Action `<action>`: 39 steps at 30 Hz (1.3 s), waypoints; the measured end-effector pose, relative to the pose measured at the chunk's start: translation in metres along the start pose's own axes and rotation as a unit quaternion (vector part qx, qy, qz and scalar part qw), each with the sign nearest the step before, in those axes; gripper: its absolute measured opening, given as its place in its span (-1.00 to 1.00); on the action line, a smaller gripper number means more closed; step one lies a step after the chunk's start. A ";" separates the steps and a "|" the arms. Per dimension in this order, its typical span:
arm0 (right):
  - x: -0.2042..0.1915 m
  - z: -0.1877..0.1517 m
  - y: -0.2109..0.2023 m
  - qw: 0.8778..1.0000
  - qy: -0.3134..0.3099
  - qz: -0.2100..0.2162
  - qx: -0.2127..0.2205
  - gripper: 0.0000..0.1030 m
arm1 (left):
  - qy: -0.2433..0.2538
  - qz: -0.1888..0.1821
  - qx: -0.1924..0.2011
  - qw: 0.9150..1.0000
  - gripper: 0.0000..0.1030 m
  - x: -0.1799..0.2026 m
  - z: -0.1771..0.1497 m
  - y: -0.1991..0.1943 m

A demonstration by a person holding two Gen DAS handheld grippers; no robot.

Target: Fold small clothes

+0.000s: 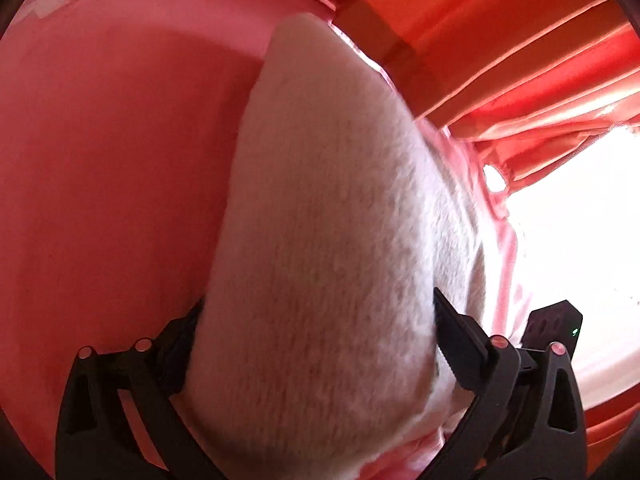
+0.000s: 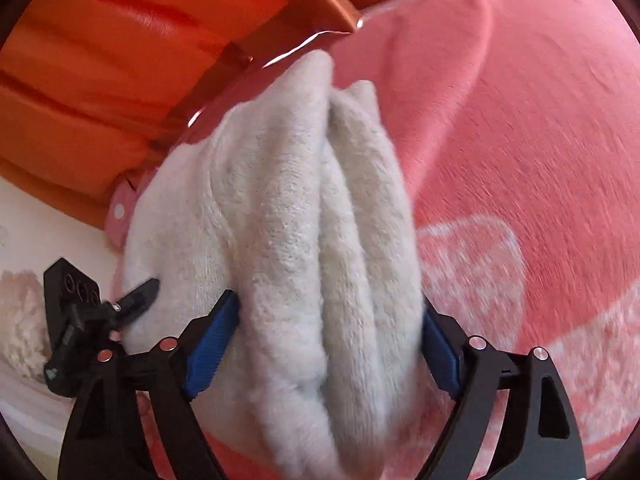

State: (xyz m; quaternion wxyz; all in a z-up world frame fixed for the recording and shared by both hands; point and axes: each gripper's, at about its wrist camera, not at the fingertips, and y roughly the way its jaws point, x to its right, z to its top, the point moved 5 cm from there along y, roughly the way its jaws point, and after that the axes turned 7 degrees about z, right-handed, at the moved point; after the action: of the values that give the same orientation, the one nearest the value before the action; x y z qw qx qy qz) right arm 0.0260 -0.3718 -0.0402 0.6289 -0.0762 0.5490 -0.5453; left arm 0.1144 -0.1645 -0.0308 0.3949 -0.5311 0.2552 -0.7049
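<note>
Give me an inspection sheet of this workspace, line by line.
Surface: pink blanket with a pale pattern, spread under everything.
Job's things: white fleece garment, bunched into thick folds, held up off the blanket.
Clutter: fluffy white heap at the left edge of the right wrist view; what it is cannot be told.
Grippers: left hand-held gripper shut on the garment; right hand-held gripper shut on the garment, blue pads pressed into the folds.
Cables: nothing seen.
Surroundings: orange curtain behind, bright window glare beside it.
</note>
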 end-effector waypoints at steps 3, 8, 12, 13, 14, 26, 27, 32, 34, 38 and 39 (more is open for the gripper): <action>-0.007 0.004 0.008 1.000 0.007 0.013 -0.006 0.36 | 0.007 -0.001 -0.003 1.000 0.72 0.006 0.000 -0.002; -0.026 0.009 -0.006 1.000 -0.011 0.007 0.009 -0.26 | 0.038 0.012 0.007 0.999 0.13 0.022 0.000 -0.023; -0.052 0.004 -0.040 0.998 -0.033 0.011 0.047 -0.34 | 0.072 -0.002 0.030 0.997 0.00 0.044 -0.002 -0.055; -0.058 0.001 -0.052 0.998 -0.037 0.012 0.057 -0.34 | 0.079 -0.014 0.035 0.996 -0.01 0.052 -0.005 -0.068; -0.066 -0.003 -0.067 0.996 -0.044 0.014 0.070 -0.35 | 0.087 -0.021 0.039 0.995 -0.01 0.057 -0.007 -0.077; -0.217 -0.022 -0.253 0.941 -0.190 0.058 0.274 -0.35 | 0.228 -0.135 0.211 0.941 -0.02 0.154 -0.026 -0.295; -0.236 -0.022 -0.269 0.930 -0.209 0.066 0.296 -0.35 | 0.239 -0.146 0.237 0.930 -0.02 0.161 -0.024 -0.322; -0.324 -0.017 -0.317 0.873 -0.290 0.105 0.378 -0.34 | 0.284 -0.174 0.352 0.875 0.01 0.185 -0.014 -0.419; -0.351 -0.007 -0.320 0.857 -0.308 0.122 0.395 -0.30 | 0.295 -0.176 0.392 0.853 0.03 0.186 -0.006 -0.450; -0.370 0.026 -0.284 0.862 -0.305 0.135 0.381 -0.25 | 0.290 -0.151 0.434 0.840 0.15 0.172 0.027 -0.461; -0.369 0.035 -0.266 0.870 -0.299 0.130 0.371 -0.22 | 0.280 -0.139 0.431 0.847 0.19 0.161 0.042 -0.450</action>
State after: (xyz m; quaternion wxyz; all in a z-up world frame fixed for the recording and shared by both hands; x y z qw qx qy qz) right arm -0.0338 -0.2104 0.3820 0.8103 0.0749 0.0970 -0.5731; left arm 0.0056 -0.0448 0.4206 0.3932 -0.1175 -0.0508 -0.9105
